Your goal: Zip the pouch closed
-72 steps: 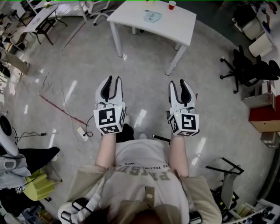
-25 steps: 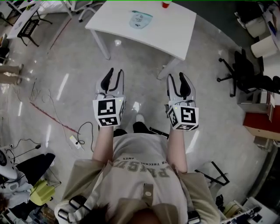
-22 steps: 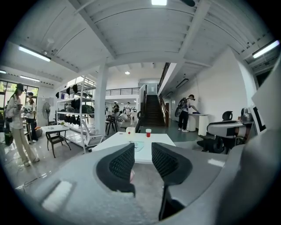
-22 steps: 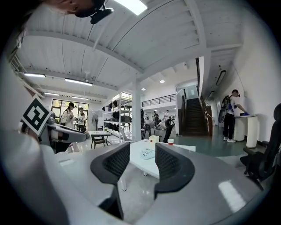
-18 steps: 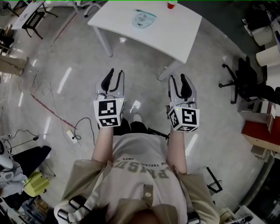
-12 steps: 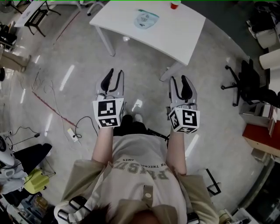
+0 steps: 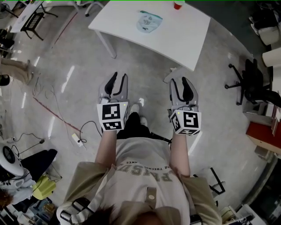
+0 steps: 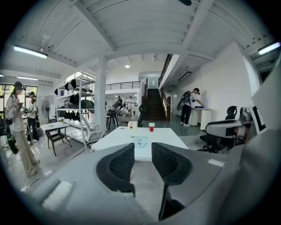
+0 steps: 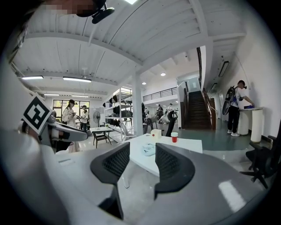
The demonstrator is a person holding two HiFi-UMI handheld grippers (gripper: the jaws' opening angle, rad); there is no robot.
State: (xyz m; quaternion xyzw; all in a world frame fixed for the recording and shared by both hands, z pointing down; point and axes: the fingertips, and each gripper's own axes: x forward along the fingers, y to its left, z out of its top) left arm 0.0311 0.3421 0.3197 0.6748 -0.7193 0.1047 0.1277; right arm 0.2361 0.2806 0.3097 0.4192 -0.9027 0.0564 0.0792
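A pale blue pouch [image 7: 149, 21] lies flat on a white table [image 7: 180, 28] ahead of me; it also shows as the pouch [image 8: 140, 141] in the left gripper view and the pouch [image 9: 149, 150] in the right one. My left gripper [image 7: 118, 79] and right gripper [image 7: 180, 83] are held side by side over the floor, well short of the table. Both are open with nothing between the jaws. Seen along its jaws, the left gripper [image 8: 143, 156] points at the table, as does the right gripper [image 9: 142, 163].
A red cup [image 7: 178, 4] and a small white box [image 8: 132, 125] stand at the table's far side. A black office chair [image 7: 252, 79] is at the right, a power strip and cables [image 7: 79, 134] on the floor at left. People stand at the left [image 8: 17, 123] and by a counter [image 8: 191, 105].
The table has drawn nearer and both grippers have moved forward toward it, sinking slightly. The jaws stand as wide as before.
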